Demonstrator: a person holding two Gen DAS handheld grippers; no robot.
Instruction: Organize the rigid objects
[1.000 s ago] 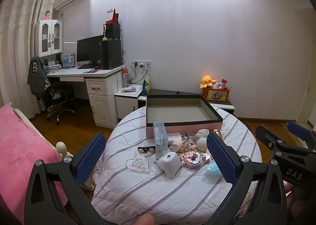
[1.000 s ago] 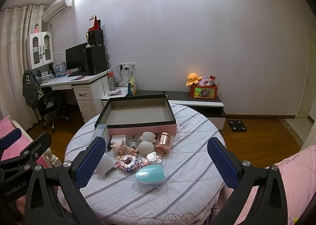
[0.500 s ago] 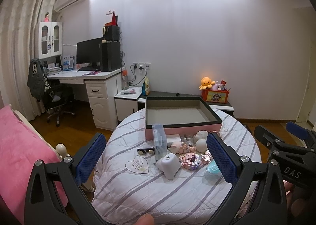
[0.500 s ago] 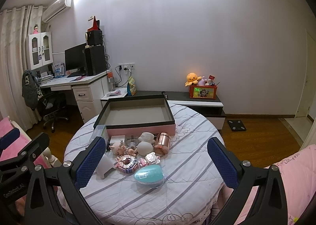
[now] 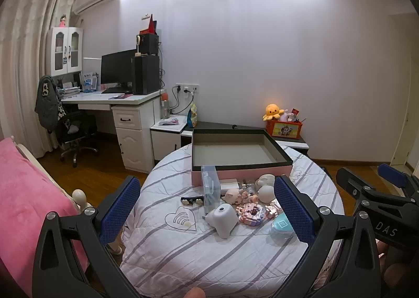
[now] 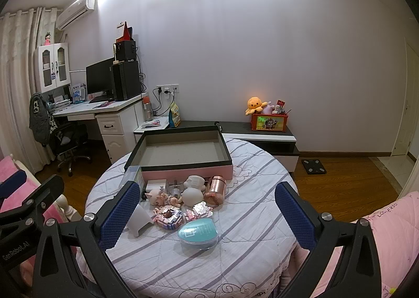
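Note:
A pink box with a dark rim point(image 5: 239, 167) point(image 6: 183, 168) stands empty at the back of the round table. In front of it lies a cluster: a clear plastic case point(image 5: 210, 188), a white tooth-shaped holder point(image 5: 222, 218) point(image 6: 138, 218), a teal egg-shaped case point(image 6: 197, 231) point(image 5: 281, 224), pink block models point(image 6: 169, 215) point(image 5: 251, 213), a copper jar point(image 6: 216, 188), white figurines point(image 6: 193, 188) and a black hair clip point(image 5: 192, 200). My left gripper point(image 5: 207, 210) and right gripper point(image 6: 207, 215) hover open in front of the table, holding nothing.
The table wears a striped white cloth point(image 6: 235, 253). A pink bed point(image 5: 23, 193) lies at left, pink bedding point(image 6: 392, 232) at right. A desk with monitor point(image 5: 117, 73), an office chair point(image 5: 73, 130) and a low cabinet with a toy box point(image 6: 269, 122) line the wall.
Both views have tilted slightly, so the table and its objects sit a little lower in frame. Nothing on the table has moved and both grippers stay open.

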